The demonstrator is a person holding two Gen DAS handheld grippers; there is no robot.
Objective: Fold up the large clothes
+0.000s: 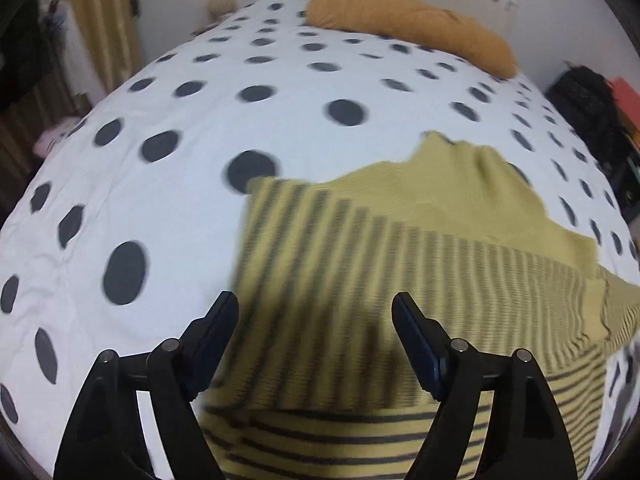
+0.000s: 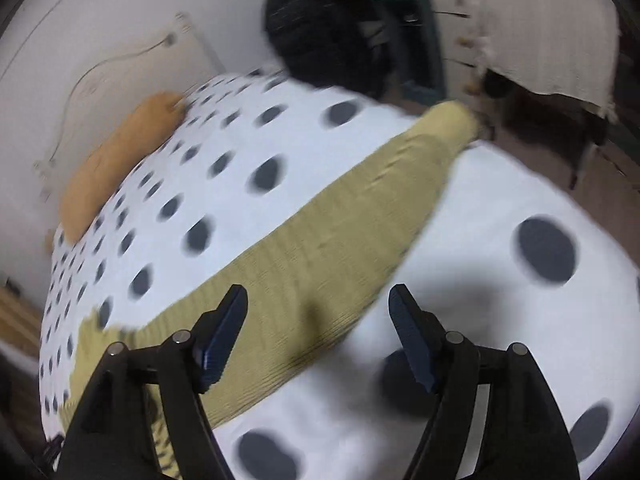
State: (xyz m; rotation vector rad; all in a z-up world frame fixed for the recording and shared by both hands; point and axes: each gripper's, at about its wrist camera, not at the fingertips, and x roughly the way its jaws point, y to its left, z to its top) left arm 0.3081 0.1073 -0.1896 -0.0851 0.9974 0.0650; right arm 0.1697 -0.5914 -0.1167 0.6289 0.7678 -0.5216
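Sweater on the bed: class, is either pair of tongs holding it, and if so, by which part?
Nothing is held. The left tongs and right tongs are both open above the yellow sweater, with its plain sleeve lying free on the bed.

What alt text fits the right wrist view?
The open right gripper hovers over a plain yellow-green sleeve stretched diagonally across a white bedspread with dark dots. An orange pillow lies at the far left.

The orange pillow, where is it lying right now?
The orange pillow lies at the far end of the polka-dot bed cover, against the wall, well beyond the yellow striped sweater.
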